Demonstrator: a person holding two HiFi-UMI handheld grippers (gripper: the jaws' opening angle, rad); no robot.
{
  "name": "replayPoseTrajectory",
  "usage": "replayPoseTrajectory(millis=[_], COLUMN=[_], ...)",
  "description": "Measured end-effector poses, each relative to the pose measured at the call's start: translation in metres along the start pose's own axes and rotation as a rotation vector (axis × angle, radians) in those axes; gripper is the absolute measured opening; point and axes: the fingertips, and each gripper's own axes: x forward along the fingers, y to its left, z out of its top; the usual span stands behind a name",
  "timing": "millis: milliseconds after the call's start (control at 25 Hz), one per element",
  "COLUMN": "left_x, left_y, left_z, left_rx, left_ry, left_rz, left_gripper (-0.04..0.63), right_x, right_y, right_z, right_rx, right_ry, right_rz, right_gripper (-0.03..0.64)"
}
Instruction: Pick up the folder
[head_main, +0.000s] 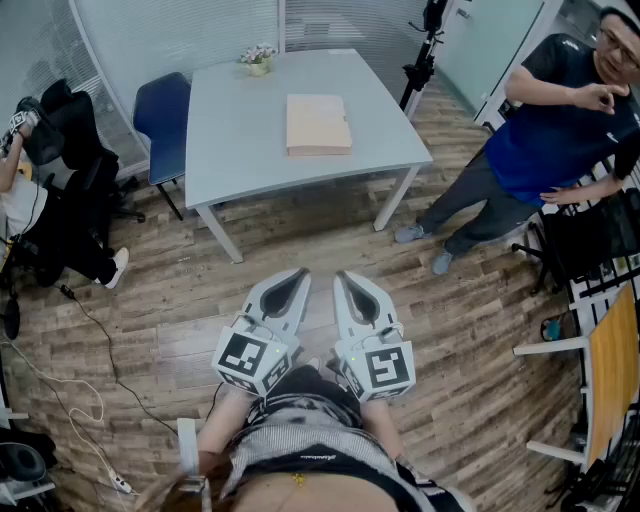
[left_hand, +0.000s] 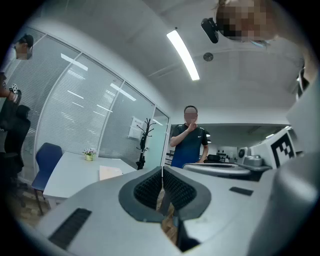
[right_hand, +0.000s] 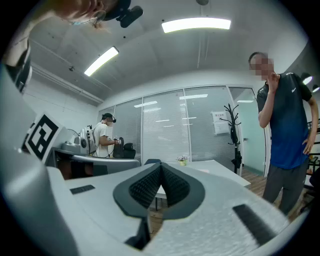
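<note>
The flat tan paper folder (head_main: 318, 124) lies on the pale grey table (head_main: 230, 130) well ahead of the closed, empty left gripper (head_main: 296, 274) and right gripper (head_main: 346, 277), neither nearer.

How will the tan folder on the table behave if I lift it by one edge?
The folder looks flat and fairly thin, so it is probably light but floppy; it may sag or fall open. It lies flush on the smooth table, so it will likely slide when pushed, and an edge may be hard to get under.

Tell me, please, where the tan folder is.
Head view: the flat tan folder lies centred on the pale grey table, nearer than the small flower pot.
</note>
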Motion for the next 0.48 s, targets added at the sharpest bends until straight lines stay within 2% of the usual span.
replayPoseTrajectory(millis=[120,240,320,480], left_x=[0.003,0.003,0.003,0.008], left_y=[0.000,0.001,0.003,0.006], left_z=[-0.002,-0.002,-0.002,-0.001], left_rx=[0.002,-0.012,-0.021,-0.014], left_ry=[-0.002,-0.015,-0.024,-0.030], left_rz=[0.005,0.018,0.026,0.041], left_gripper=[0.012,0.020,0.094,0.094], right_x=[-0.001,-0.002,-0.003,-0.002], right_y=[-0.004,-0.007,-0.009,-0.018], right_z=[0.000,-0.003,-0.006,-0.009], right_rx=[0.009,0.022,0.025,0.033], right_ry=[-0.009,-0.006,0.000,0.001], right_rz=[-0.005,0.001,0.002,-0.004], right_gripper=[0.007,0.052,0.060,0.089])
